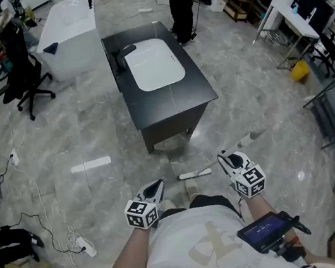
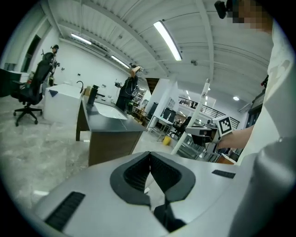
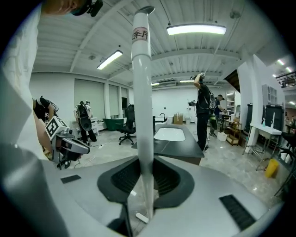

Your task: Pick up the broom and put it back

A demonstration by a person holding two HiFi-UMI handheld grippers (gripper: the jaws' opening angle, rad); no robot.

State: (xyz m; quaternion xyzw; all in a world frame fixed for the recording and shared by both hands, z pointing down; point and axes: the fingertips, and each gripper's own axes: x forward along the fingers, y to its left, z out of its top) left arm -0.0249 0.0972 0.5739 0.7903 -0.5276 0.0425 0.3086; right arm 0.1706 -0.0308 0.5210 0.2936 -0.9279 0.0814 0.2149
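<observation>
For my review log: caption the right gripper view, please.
Right gripper clamps the white broom handle; dark sink counter beyond.

The head camera looks steeply down from above on the floor (image 1: 60, 142) and dark tabletop (image 1: 194, 87), while cameras riding close behind the left tongs (image 2: 149, 159) and right tongs (image 3: 143, 171) look low across the room toward that same tabletop.

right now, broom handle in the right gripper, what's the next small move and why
Probably raise the right gripper slightly: it is shut on the broom handle, whose lower end looks close to the floor; the left gripper is shut and empty.
</observation>
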